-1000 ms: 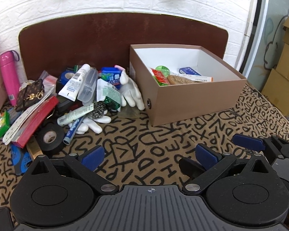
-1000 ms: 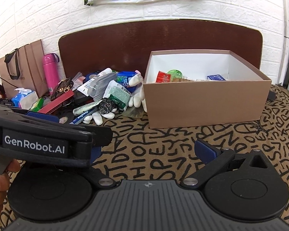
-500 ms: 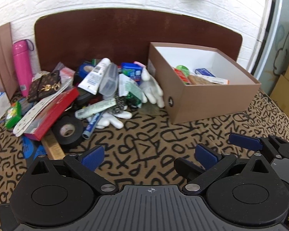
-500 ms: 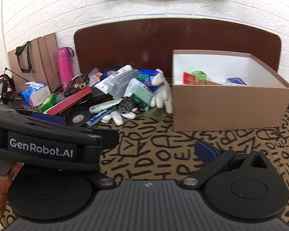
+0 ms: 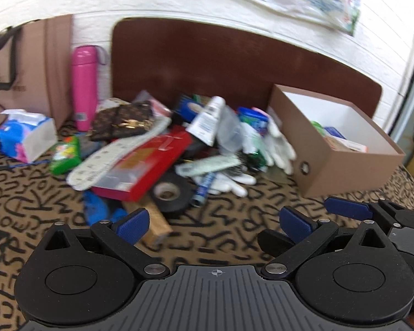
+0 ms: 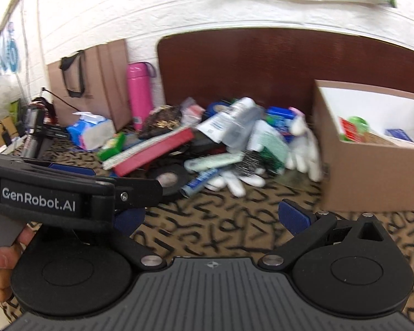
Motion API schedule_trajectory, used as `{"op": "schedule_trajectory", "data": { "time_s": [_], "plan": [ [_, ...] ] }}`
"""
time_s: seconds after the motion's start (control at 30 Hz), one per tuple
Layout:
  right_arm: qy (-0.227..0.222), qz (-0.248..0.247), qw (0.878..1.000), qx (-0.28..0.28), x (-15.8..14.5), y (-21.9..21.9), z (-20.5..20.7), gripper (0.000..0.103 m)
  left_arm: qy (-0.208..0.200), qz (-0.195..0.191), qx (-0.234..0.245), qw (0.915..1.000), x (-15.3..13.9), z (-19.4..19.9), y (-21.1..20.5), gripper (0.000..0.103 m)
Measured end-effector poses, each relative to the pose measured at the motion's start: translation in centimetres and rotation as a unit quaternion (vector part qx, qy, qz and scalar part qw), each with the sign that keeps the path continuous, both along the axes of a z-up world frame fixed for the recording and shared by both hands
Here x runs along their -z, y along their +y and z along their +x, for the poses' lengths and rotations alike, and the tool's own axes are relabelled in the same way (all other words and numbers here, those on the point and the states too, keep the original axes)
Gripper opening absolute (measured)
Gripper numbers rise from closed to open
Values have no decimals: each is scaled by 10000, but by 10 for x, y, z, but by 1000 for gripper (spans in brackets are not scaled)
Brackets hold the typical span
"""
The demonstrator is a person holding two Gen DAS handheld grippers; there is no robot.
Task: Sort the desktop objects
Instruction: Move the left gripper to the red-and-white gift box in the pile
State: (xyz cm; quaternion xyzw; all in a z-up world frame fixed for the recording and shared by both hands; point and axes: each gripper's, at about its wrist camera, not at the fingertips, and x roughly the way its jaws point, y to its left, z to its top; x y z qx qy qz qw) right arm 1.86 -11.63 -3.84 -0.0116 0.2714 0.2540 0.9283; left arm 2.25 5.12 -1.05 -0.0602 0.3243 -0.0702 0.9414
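A heap of desk items lies against the brown backboard: a red flat box (image 5: pixel 149 160), a black tape roll (image 5: pixel 169 191), a white tube (image 5: pixel 207 118), white gloves (image 5: pixel 278 146) and a patterned pouch (image 5: pixel 121 121). To its right stands the brown cardboard box (image 5: pixel 336 149) with several small packets inside. My left gripper (image 5: pixel 214 222) is open over the lettered cloth, short of the tape roll. My right gripper (image 6: pixel 211 218) is open too, empty, facing the tape roll (image 6: pixel 167 178) and the box (image 6: pixel 372 171). The left gripper's body (image 6: pixel 41 198) hides part of its left finger.
A pink bottle (image 5: pixel 84 85), a paper bag (image 5: pixel 27 69), a tissue pack (image 5: pixel 24 135) and a green packet (image 5: pixel 66 154) stand left of the heap. A hand (image 6: pixel 0 262) holds the left gripper. Cables and devices (image 6: pixel 33 127) crowd the far left edge.
Both views have swung left: the heap now sits in the middle and the brown box has slid to the right. Both grippers stay open and empty.
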Motion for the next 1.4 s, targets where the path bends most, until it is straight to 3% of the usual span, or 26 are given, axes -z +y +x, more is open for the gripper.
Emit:
{"op": "schedule_trajectory", "data": {
  "time_s": [0.4,0.83,1.13,1.27,1.4],
  "plan": [
    [-436,-146,9966,-680,1,58,16,102,-123,-237,-305,9992,2,29,59,103],
    [-303,-281,9924,-1159,19,107,48,101,404,-519,-221,9976,33,78,92,96],
    [-83,-276,9889,-1455,34,129,68,91,649,-704,-140,9953,44,98,105,87],
    [-228,-201,9849,-1707,32,131,67,87,657,-693,-65,9954,45,101,108,84],
    [-409,-360,9845,-1669,32,133,65,76,700,-691,-6,9952,46,103,113,85]
  ]
}}
